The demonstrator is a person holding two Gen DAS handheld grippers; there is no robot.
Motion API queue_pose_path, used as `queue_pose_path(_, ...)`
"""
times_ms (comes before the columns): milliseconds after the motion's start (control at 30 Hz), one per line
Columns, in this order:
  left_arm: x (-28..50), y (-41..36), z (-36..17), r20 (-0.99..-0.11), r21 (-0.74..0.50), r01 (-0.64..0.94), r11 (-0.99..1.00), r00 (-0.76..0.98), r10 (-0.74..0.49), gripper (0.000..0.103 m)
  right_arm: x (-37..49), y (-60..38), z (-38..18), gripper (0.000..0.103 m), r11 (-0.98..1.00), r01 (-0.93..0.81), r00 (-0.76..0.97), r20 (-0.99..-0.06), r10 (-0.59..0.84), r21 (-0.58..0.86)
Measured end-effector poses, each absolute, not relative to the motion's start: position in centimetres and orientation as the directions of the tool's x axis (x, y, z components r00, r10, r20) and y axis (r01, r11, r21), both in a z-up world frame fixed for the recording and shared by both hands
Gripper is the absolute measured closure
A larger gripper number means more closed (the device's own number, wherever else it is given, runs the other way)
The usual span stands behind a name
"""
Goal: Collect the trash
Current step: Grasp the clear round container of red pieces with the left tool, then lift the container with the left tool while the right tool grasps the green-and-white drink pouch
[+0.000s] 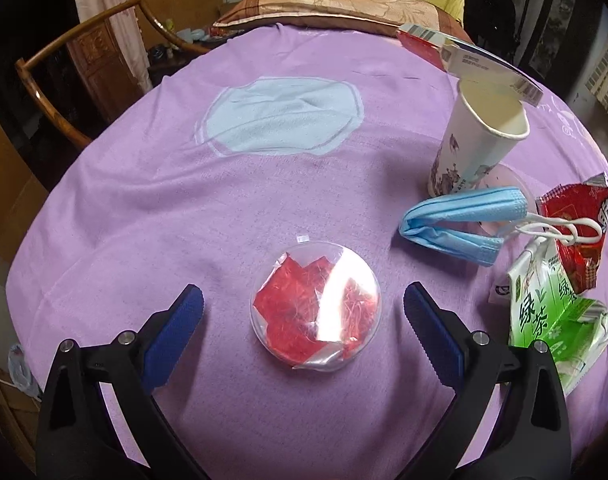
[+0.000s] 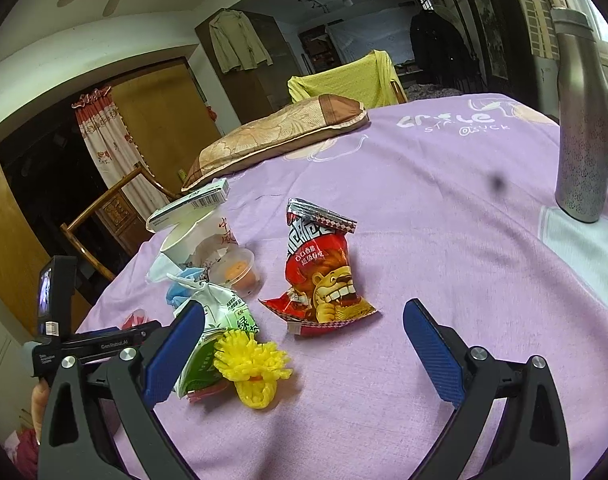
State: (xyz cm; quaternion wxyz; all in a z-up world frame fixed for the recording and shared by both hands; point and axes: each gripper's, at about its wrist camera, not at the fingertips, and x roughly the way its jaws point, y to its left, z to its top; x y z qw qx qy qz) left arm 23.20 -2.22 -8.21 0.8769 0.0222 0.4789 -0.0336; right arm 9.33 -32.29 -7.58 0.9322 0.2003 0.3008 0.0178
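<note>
Your left gripper (image 1: 303, 318) hangs spread wide, empty, with the round clear plastic tub of red scraps (image 1: 316, 307) directly between its blue pads, so closing should catch it. Your right gripper (image 2: 304, 336) is likewise released, empty; the red lion-print snack wrapper (image 2: 322, 276) lies just ahead of it on the purple-covered table (image 2: 444, 264), probably the next piece to collect.
</note>
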Motion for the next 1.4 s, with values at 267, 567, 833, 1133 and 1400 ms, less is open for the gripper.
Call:
queue_pose_path(267, 23.2, -1.0, -7.7, -0.821, -0.059, 0.085, 0.995, 0.562, -0.097, 0.046, 9.3, -32.1, -7.5, 0.005, 0.926, 0.079, 0.821, -0.551, 0.149, 0.369)
queue_pose_path(567, 21.1, -0.1, -6.2, -0.793, -0.055, 0.085, 0.995, 0.601, -0.096, 0.046, 8.9, -30.5, -6.9, 0.005, 0.946, 0.014, 0.829, -0.532, 0.170, 0.324)
queue_pose_path(833, 19.8, 1.6, -5.0, -0.775, -0.077, 0.075, 0.994, 0.622, -0.107, 0.046, 9.4, -24.5, -7.2, 0.015, 0.905, -0.204, 0.719, -0.571, 0.397, 0.373)
queue_pose_path(1133, 18.9, 3.8, -5.1, -0.768, -0.096, 0.057, 0.994, 0.631, -0.111, 0.046, 13.5, -21.8, -8.3, 0.035, 0.922, -0.136, 0.651, -0.669, 0.358, 0.361)
queue_pose_path(1400, 18.1, 5.6, -4.8, -0.760, -0.112, 0.035, 0.993, 0.641, -0.108, 0.046, 13.4, -22.9, -7.7, 0.078, 0.923, -0.095, 0.687, -0.647, 0.331, 0.372)
